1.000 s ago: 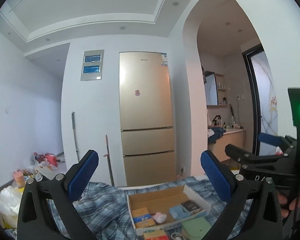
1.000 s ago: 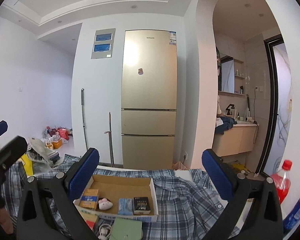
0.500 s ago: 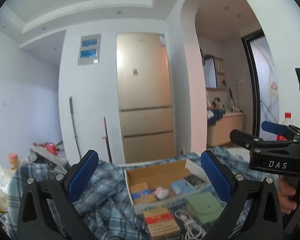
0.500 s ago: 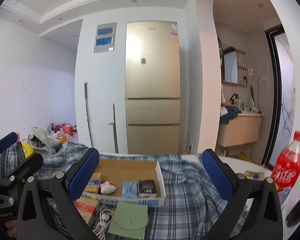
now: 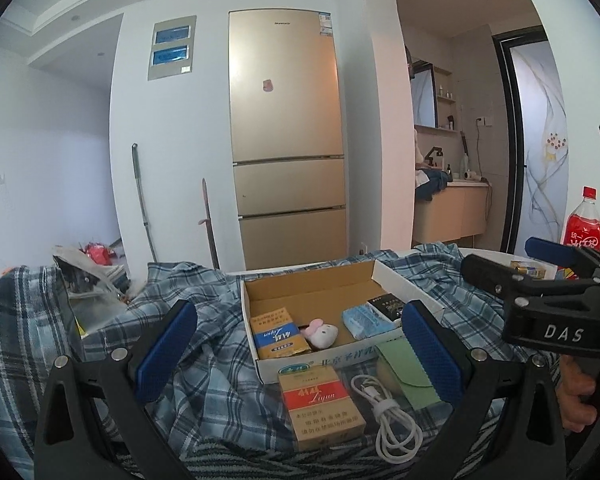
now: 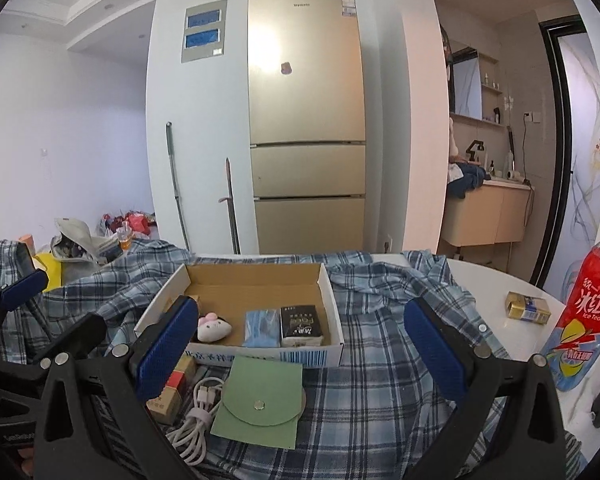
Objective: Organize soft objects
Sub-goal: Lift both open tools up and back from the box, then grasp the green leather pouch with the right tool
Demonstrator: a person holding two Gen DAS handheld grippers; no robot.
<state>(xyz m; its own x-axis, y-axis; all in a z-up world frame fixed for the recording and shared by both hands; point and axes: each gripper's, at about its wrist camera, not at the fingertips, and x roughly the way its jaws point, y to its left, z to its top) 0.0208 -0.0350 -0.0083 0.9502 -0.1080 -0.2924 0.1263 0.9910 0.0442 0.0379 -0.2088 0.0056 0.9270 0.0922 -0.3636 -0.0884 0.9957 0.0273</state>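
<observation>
Above the box point(image 6: 332, 312) — both grippers point(image 6: 300, 344) agape

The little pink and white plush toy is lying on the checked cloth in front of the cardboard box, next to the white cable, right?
Not quite. The plush toy is lying inside the cardboard box, beside the blue packet, as the right wrist view shows. It is the white cable that lies on the checked cloth in front of the box.

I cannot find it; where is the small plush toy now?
The plush toy lies inside the cardboard box, between the yellow packet and the blue tissue pack.
</observation>
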